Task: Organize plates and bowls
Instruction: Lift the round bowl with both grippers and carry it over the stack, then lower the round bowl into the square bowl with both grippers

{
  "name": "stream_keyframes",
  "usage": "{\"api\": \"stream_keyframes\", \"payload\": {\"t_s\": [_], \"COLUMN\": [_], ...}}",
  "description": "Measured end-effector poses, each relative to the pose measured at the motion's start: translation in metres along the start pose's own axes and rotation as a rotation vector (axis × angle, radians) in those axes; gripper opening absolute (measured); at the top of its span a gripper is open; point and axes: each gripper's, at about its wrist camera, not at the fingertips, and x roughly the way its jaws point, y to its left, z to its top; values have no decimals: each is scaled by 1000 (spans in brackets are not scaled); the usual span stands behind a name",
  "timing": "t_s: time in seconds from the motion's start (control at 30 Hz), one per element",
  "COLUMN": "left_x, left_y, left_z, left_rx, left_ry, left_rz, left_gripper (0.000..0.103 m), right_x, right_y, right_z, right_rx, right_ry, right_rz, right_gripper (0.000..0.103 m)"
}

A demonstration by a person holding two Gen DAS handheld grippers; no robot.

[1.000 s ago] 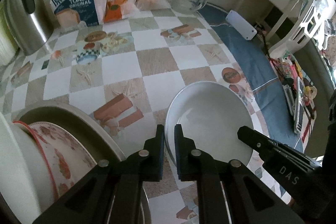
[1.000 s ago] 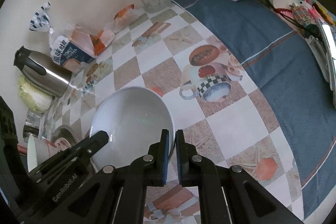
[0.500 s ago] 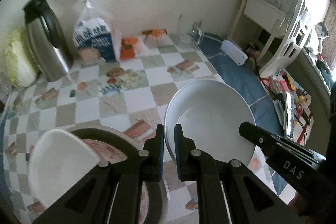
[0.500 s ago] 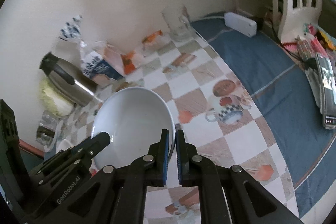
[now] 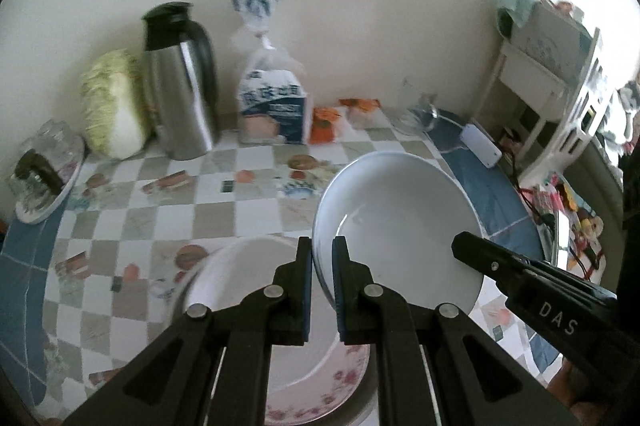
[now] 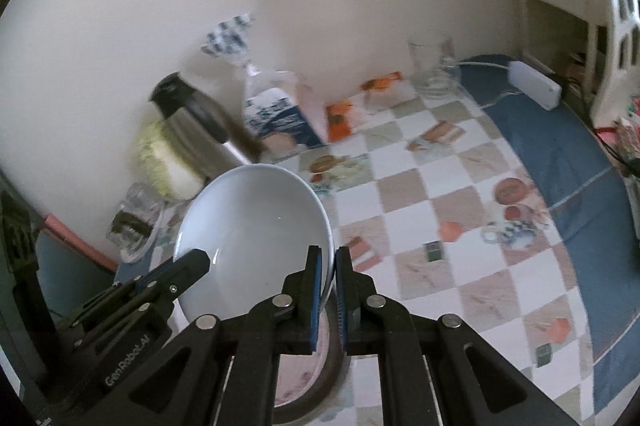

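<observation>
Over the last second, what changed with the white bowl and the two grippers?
The white ceramic bowl has been lifted off the checkered tablecloth and now hangs over the stacked floral-rimmed plates. No new grip, no release: the left gripper and right gripper stay clamped on opposite rims. The steel thermos and bread bag stayed put.

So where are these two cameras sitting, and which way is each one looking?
Left wrist view: sits on the left gripper, looks down along its fingers, which clamp the white bowl; the right gripper's tip shows at right.
Right wrist view: sits on the right gripper, clamped on the same bowl's opposite rim; the left gripper shows at lower left.
Shared: bowl, checked tablecloth, steel thermos, bread bag, floral plate below.
</observation>
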Motion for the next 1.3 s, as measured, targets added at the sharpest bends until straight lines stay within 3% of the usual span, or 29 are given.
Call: {"api": "stream_keyframes", "payload": {"t_s": [0.23, 0.63, 1.3], "left_x": [-20, -32, -1], "left_y": [38, 75, 87], "left_z": [-12, -27, -33], "left_rx": [-62, -120, -143], "left_ry": [-22, -19, 66], "left_rz": [35, 45, 40], "left_gripper": [9, 9, 9], "right_x": [4, 15, 46], "right_y": [44, 80, 83], "right_z": [-10, -21, -30], "right_rx": [-76, -142, -143], "right_ry": [20, 54, 125], "right_rz": [44, 75, 28], "right_gripper": [8, 8, 8]}}
